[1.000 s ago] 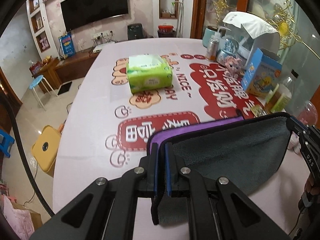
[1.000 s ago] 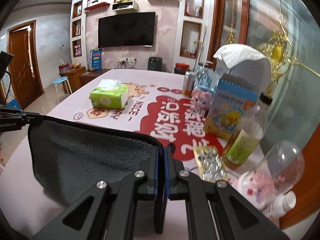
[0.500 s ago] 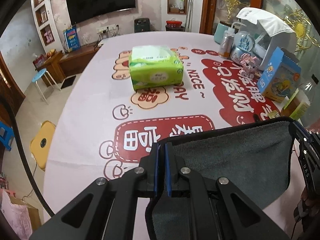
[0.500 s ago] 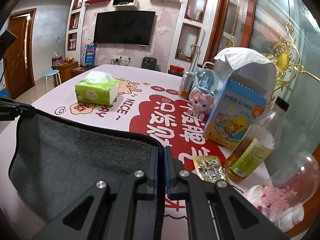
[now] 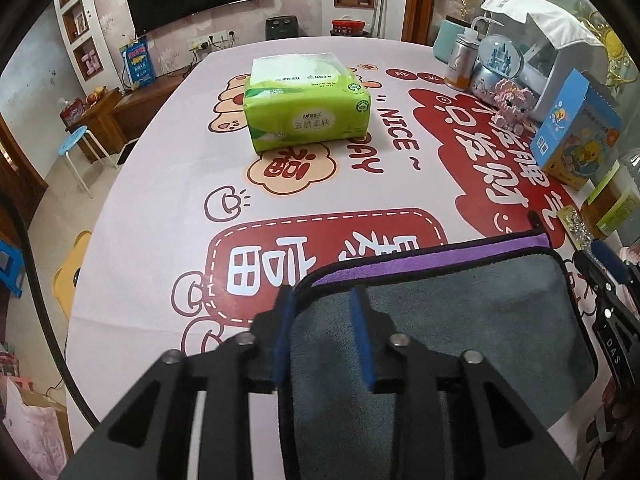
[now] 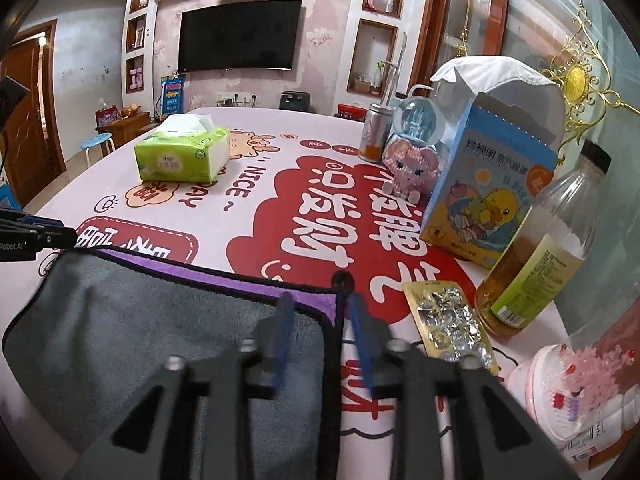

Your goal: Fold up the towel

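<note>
The towel (image 5: 460, 312) is grey on top and purple underneath with a black hem. It lies folded flat on the table, a purple strip showing along its far edge. My left gripper (image 5: 322, 300) is open over the towel's left corner, its jaws apart around the hem. In the right wrist view the towel (image 6: 140, 320) lies at lower left. My right gripper (image 6: 320, 306) is open over its right corner, with the black hem and hanging loop between the jaws.
A green tissue pack (image 5: 306, 100) sits mid-table on the pink printed tablecloth (image 5: 160, 160). Along the right edge stand a can (image 6: 374, 132), snow globe (image 6: 418, 120), pink toy (image 6: 410, 168), blue box (image 6: 488, 184), amber bottle (image 6: 536, 256), foil blister pack (image 6: 452, 326) and pink jar (image 6: 580, 392).
Both grippers lowered the lifted towel edge onto the table, completing a fold, then opened and let go. The towel now lies flat instead of hanging between the grippers.
</note>
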